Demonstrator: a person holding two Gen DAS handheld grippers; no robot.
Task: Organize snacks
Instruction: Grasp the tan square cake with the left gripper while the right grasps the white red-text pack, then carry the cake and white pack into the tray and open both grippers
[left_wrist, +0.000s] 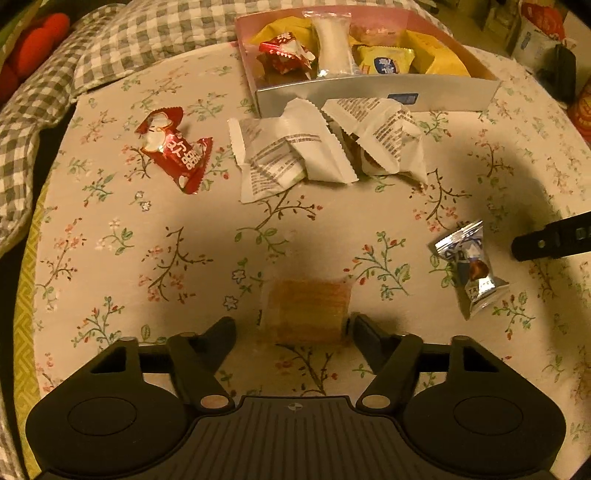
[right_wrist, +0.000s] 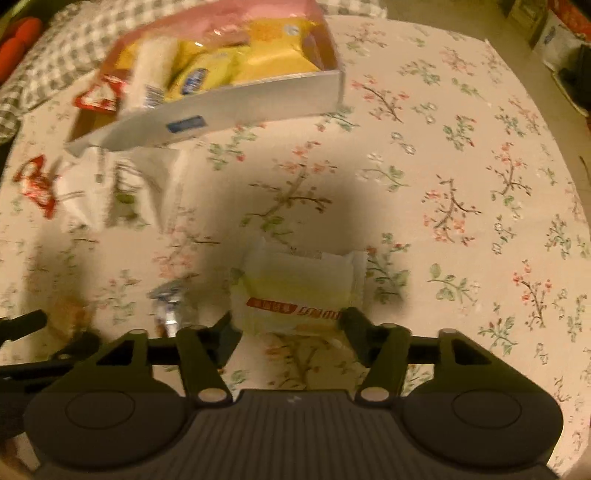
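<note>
My left gripper (left_wrist: 293, 326) is open, its fingers on either side of a clear-wrapped orange-brown snack (left_wrist: 306, 312) lying on the floral cloth. My right gripper (right_wrist: 288, 325) is open around a white and yellow snack packet (right_wrist: 299, 291) with a red label; the right wrist view is blurred. A snack box (left_wrist: 376, 96) at the far side holds yellow, red and white packets; it also shows in the right wrist view (right_wrist: 221, 110). Loose on the cloth are a red candy (left_wrist: 173, 147), two white packets (left_wrist: 288, 155), (left_wrist: 384, 144) and a silver-blue candy (left_wrist: 469, 266).
The floral tablecloth (left_wrist: 147, 258) covers the surface. A grey checked cushion (left_wrist: 92, 48) lies at the far left. The tip of the other gripper (left_wrist: 550, 240) shows at the right edge. Bags and boxes (left_wrist: 546, 40) stand at the far right.
</note>
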